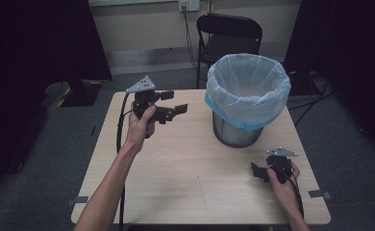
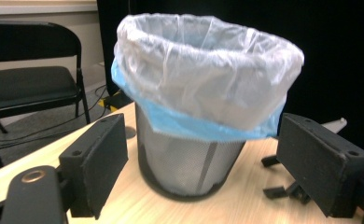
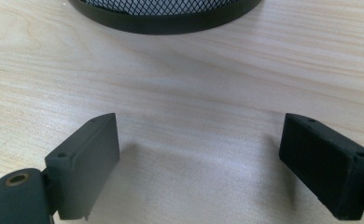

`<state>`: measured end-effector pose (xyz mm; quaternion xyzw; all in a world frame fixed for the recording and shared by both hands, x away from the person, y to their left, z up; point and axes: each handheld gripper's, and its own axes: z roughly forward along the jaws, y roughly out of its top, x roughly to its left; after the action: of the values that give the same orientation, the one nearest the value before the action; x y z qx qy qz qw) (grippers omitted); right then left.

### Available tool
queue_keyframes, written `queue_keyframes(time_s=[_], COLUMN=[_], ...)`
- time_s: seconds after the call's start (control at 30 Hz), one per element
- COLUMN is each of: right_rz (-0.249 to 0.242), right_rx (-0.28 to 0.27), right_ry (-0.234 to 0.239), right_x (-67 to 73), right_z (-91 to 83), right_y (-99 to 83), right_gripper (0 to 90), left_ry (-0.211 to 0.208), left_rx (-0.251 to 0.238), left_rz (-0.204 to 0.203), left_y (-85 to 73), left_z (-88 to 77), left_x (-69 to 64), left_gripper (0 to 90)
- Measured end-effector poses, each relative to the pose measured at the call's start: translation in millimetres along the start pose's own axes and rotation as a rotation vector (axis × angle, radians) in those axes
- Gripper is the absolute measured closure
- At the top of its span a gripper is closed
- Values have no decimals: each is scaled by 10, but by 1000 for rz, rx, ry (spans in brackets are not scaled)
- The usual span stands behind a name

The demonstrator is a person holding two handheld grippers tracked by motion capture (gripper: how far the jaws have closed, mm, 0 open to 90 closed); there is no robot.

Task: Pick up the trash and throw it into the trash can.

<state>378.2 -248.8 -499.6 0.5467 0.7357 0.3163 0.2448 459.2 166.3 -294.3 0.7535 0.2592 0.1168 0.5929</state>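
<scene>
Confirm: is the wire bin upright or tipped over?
Upright. The wire bin stands on its base on the table, its bag-lined rim facing up.

Dim room behind a pale wooden table (image 1: 176, 192)
Grey carpeted floor (image 1: 41, 183), black folding metal chair (image 1: 230, 36) against a beige wall (image 1: 142, 21), black curtains (image 1: 36, 38) at both sides, white wall socket (image 1: 188, 5) with dark cables (image 1: 188, 33) hanging down

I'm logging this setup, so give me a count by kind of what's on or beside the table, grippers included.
Grippers: 2, left gripper and right gripper
Mesh bins with liner: 1
Folding chairs: 1
Tables: 1
Total: 5
</scene>
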Motion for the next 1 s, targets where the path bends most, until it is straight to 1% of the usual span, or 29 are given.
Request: queue_keyframes(time_s=[0.03, 0.07, 0.1, 0.13, 0.2, 0.27, 0.3, 0.33, 0.4, 0.43, 0.47, 0.53, 0.63, 0.67, 0.73, 0.77, 0.9, 0.97, 1.0], right_rz=[0, 0, 0, 0, 0, 0, 0, 0, 0, 0, 0, 0, 0, 1, 1, 1, 1, 1, 1], right_rx=[0, 0, 0, 0, 0, 0, 0, 0, 0, 0, 0, 0, 0, 0, 0, 0, 0, 0, 0], right_ry=[0, 0, 0, 0, 0, 0, 0, 0, 0, 0, 0, 0, 0, 0, -1, -1, -1, -1, -1], right_x=[0, 0, 0, 0, 0, 0, 0, 0, 0, 0, 0, 0, 0, 0, 0, 0, 1, 1, 1], right_z=[0, 0, 0, 0, 0, 0, 0, 0, 0, 0, 0, 0, 0, 0, 0, 0, 0, 0, 0], right_y=[0, 0, 0, 0, 0, 0, 0, 0, 0, 0, 0, 0, 0, 0, 0, 0, -1, 0, 0], right_gripper=[113, 113, 113, 113, 113, 113, 113, 113, 113, 113, 113, 113, 113, 113, 113, 113, 113, 113, 113], left_ry=[-1, -2, -2, -2, 5, 7, -3, -5, 29, 45, 45, 66, 76, 84, 101, 112, 170, 195, 203], left_rx=[0, -5, 7, 7, 17, 13, 12, 14, 45, 63, 63, 86, 99, 95, 103, 117, 182, 218, 225], left_rz=[2, -8, -1, -1, 4, -20, -36, -39, -27, -25, -25, -16, -8, -4, -7, -10, 29, 22, 23], left_y=[-31, -82, -154, -154, -235, -336, -388, -430, -548, -638, -638, -732, -833, -886, -965, -1023, -1196, -1283, -1310], left_z=[-30, -59, -97, -97, -148, -201, -221, -237, -283, -319, -319, -379, -469, -512, -560, -590, -663, -710, -727], left_x=[-4, -15, -25, -25, -24, -3, 10, 20, 43, 55, 55, 68, 67, 62, 56, 47, 12, 17, 19], left_gripper=[159, 160, 160, 160, 160, 160, 160, 160, 159, 160, 160, 160, 160, 160, 160, 160, 160, 160, 160])
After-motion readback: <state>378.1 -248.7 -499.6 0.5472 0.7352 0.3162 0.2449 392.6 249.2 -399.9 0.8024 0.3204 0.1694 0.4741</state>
